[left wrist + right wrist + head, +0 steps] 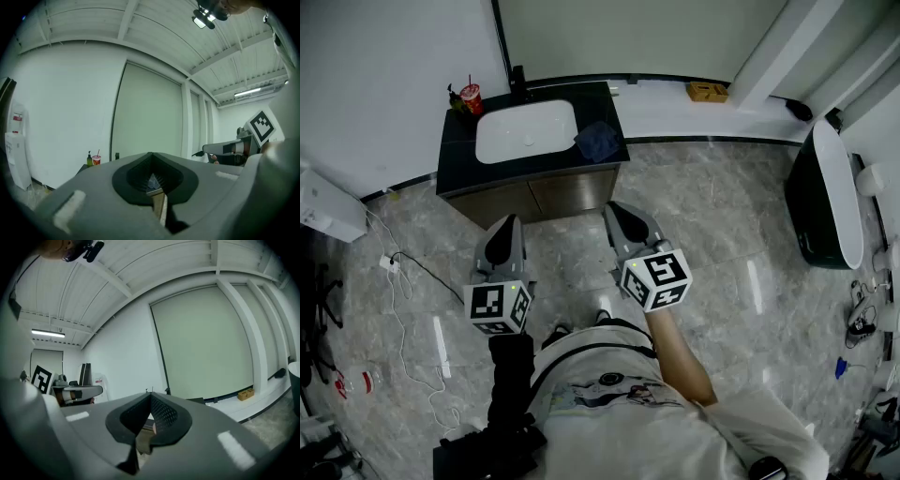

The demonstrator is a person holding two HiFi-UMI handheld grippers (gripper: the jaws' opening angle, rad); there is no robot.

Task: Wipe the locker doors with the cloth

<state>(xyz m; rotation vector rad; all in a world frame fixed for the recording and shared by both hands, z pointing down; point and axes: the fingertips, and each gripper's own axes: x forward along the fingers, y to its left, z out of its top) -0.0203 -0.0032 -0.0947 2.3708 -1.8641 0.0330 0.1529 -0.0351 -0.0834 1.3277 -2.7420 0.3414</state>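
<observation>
A crumpled blue cloth [598, 141] lies on the right end of a black counter, beside a white sink [525, 131]. Under the counter are two brown cabinet doors [548, 197], both closed. My left gripper [504, 231] and right gripper [623, 214] are held side by side over the floor, pointing at the cabinet and a short way from it. Each is shut with nothing between its jaws. In the left gripper view the jaws [151, 154] meet at their tips. The right gripper view shows the same closed jaws [151, 394].
A red cup [471, 97] and a green bottle [456, 97] stand at the counter's back left. A black tub [825, 197] lies at the right. A cardboard box [708, 91] sits on the far ledge. White cables [403, 281] trail over the marble floor at the left.
</observation>
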